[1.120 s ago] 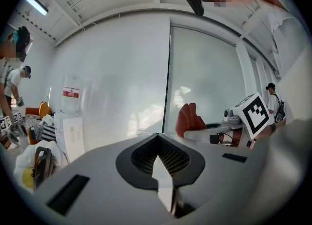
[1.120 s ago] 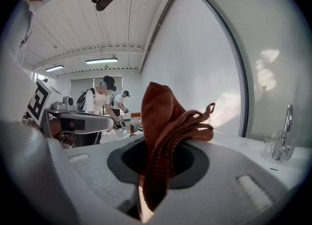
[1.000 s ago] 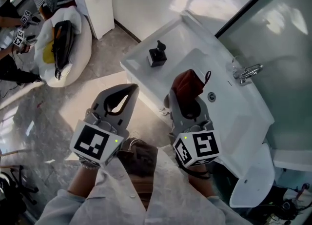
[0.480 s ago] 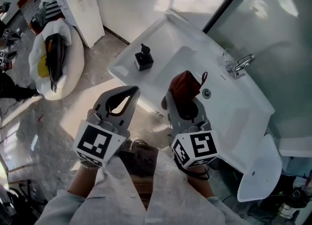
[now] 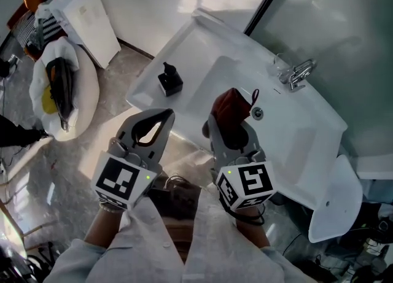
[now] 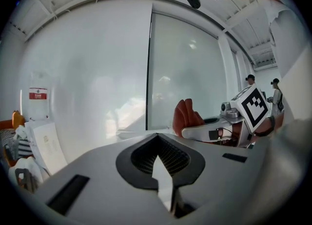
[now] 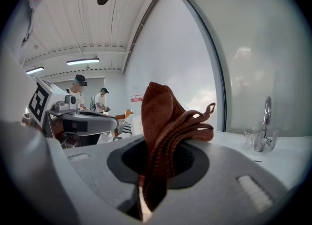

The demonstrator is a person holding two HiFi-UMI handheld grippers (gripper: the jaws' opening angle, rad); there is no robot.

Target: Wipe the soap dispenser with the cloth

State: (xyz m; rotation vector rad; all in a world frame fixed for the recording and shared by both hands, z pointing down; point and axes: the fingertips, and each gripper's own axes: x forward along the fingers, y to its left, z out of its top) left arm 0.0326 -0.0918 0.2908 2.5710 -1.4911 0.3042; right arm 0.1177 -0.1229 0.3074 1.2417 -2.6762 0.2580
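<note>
A black soap dispenser (image 5: 169, 80) stands on the left end of the white washbasin counter (image 5: 147, 85). My right gripper (image 5: 228, 118) is shut on a reddish-brown cloth (image 5: 232, 107), which bunches up above its jaws (image 7: 165, 121); it hangs over the basin's near edge, right of the dispenser and apart from it. My left gripper (image 5: 161, 115) is shut with nothing in it and hovers over the floor just in front of the counter, below the dispenser. The left gripper view shows its jaws (image 6: 157, 156) closed, with the cloth (image 6: 187, 116) beyond.
A chrome tap (image 5: 296, 73) sits at the basin's back, a drain (image 5: 257, 113) in the bowl. A white toilet (image 5: 334, 202) is at the right. A white cabinet (image 5: 83, 21) and a round white seat with a bag (image 5: 58, 91) stand at the left. People (image 7: 78, 94) stand far off.
The head view has shifted: the basin and dispenser slid left and down in the picture, so both grippers sit a little nearer the counter. Neither gripper's state has altered.
</note>
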